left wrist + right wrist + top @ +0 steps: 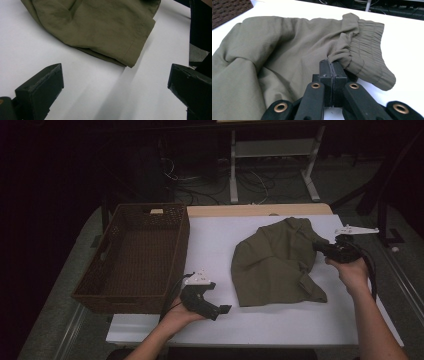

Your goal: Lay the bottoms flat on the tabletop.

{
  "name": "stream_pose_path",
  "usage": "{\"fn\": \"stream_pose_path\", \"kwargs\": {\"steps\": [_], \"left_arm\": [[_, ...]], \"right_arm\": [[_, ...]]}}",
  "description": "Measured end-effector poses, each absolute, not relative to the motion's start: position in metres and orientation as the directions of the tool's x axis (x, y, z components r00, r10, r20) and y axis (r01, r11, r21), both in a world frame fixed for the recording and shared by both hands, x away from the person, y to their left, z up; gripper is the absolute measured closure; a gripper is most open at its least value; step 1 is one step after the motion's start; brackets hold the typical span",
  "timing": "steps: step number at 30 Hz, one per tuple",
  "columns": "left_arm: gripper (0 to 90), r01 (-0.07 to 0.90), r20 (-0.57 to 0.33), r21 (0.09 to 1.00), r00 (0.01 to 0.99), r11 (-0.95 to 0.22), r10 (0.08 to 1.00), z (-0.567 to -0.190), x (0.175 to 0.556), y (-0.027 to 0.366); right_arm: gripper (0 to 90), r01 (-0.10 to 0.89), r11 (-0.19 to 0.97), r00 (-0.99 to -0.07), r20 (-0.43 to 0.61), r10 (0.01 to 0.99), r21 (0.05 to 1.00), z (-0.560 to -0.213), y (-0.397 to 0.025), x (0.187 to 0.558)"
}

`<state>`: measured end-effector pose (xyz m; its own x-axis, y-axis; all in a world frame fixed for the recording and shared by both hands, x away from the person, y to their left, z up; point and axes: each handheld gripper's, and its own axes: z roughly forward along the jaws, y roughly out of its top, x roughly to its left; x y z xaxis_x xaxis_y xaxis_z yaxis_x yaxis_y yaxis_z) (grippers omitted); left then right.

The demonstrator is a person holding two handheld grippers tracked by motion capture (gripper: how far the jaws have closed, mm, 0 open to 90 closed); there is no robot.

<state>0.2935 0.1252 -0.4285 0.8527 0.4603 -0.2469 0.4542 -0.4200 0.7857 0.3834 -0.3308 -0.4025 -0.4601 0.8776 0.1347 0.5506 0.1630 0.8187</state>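
No readable text anywhere.

No letters, numbers, labels, brand marks or signs can be read on the olive garment [280, 262], the woven basket [132, 257], the white desk [215, 240] or the black tongs [332, 75]. The pale tag at the basket's far rim is too small and blurred to tell whether it carries print, and the brass rivets on the tongs bear no marks that can be made out.
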Motion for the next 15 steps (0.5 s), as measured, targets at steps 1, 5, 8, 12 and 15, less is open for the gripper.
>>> {"fn": "stream_pose_path", "kwargs": {"steps": [1,5,8,12,15], "left_arm": [[0.0,0.454,-0.247,0.786,0.853,-0.42,0.46,-0.428,0.293,0.125],[0.0,0.452,-0.245,0.786,0.854,-0.422,0.459,-0.429,0.294,0.125],[0.0,0.453,-0.246,0.786,0.854,-0.421,0.459,-0.429,0.294,0.125],[0.0,0.454,-0.247,0.786,0.853,-0.42,0.46,-0.429,0.293,0.125],[0.0,0.453,-0.246,0.786,0.853,-0.421,0.46,-0.429,0.294,0.125]], "right_arm": [[88.6,0.546,0.167,-0.465,0.131,0.876,0.821,-0.402,-0.33,0.383],[88.7,0.535,0.178,-0.481,0.125,0.868,0.826,-0.399,-0.324,0.383],[88.8,0.526,0.189,-0.497,0.12,0.859,0.829,-0.396,-0.318,0.382],[88.9,0.51,0.207,-0.521,0.109,0.847,0.835,-0.392,-0.309,0.382],[89.0,0.499,0.215,-0.538,0.105,0.837,0.839,-0.39,-0.303,0.382]]}}
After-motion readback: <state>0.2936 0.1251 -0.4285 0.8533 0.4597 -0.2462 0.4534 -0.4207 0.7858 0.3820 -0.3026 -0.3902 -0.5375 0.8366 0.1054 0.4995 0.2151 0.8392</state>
